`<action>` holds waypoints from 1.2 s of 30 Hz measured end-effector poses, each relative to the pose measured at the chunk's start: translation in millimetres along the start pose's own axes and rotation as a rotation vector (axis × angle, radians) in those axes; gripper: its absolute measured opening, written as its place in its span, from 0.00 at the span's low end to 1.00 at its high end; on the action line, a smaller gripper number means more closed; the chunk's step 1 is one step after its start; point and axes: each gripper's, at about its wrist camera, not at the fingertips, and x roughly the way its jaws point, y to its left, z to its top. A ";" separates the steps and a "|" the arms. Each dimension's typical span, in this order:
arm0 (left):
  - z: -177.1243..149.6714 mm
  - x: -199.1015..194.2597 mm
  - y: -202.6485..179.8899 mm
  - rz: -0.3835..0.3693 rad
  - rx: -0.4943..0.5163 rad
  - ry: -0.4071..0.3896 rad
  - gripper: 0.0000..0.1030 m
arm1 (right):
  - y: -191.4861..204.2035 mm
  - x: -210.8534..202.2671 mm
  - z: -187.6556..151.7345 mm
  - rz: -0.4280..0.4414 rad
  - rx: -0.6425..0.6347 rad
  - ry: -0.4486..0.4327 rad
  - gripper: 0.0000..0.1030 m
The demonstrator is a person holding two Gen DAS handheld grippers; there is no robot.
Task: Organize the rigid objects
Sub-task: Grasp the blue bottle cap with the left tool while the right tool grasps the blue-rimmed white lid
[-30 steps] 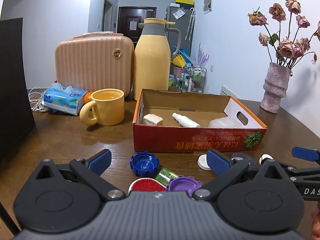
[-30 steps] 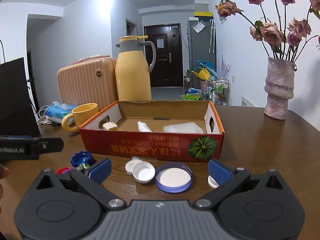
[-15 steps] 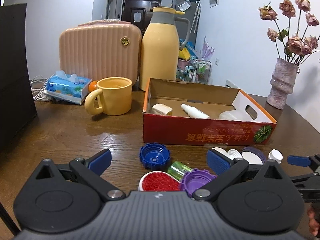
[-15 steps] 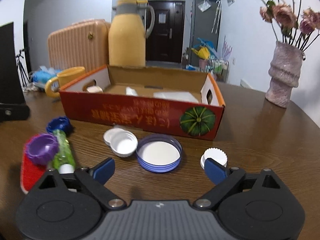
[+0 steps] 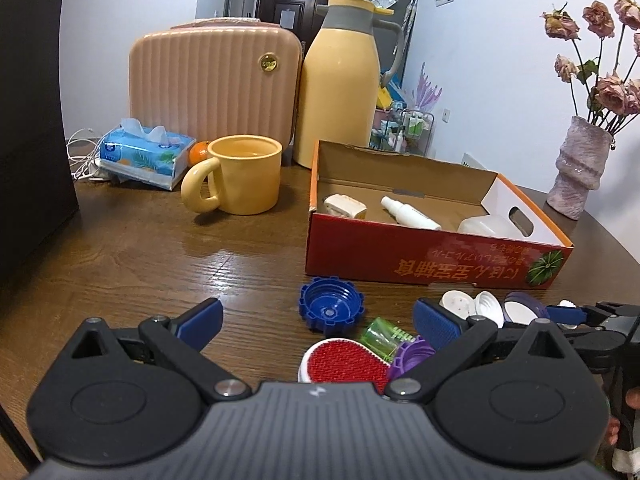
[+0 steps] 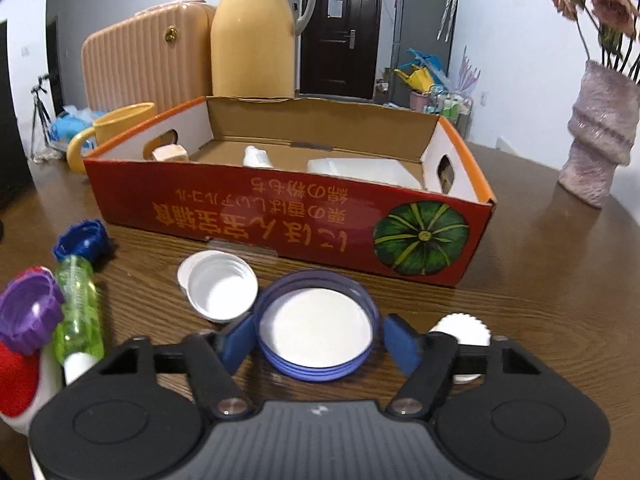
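Observation:
Loose caps lie on the wooden table in front of a red cardboard box. My right gripper is low over a blue-rimmed white lid. Its jaws are closing with the lid between them; the left pad sits at the rim and a thin gap shows at the right pad. Two stacked white lids lie to the left, a ridged white cap to the right. My left gripper is open and holds nothing, above a blue cap, a green bottle, a red brush and a purple cap.
The box holds a white spray bottle, a cream block and a clear container. A yellow mug, tissue pack, pink case and yellow jug stand behind. A vase stands far right.
My right gripper moved forward and down to the blue-rimmed lid, and its jaws narrowed from wide open to either side of it. The left gripper barely shifted and stayed open.

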 end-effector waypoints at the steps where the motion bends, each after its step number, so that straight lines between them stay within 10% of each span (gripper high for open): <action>1: 0.1 1.0 0.3 0.001 -0.001 0.004 1.00 | -0.5 0.4 0.1 0.003 0.003 -0.001 0.63; 36: 29.8 104.5 -21.8 0.157 0.010 0.269 1.00 | -28.8 -41.2 -5.7 -0.014 0.148 -0.183 0.63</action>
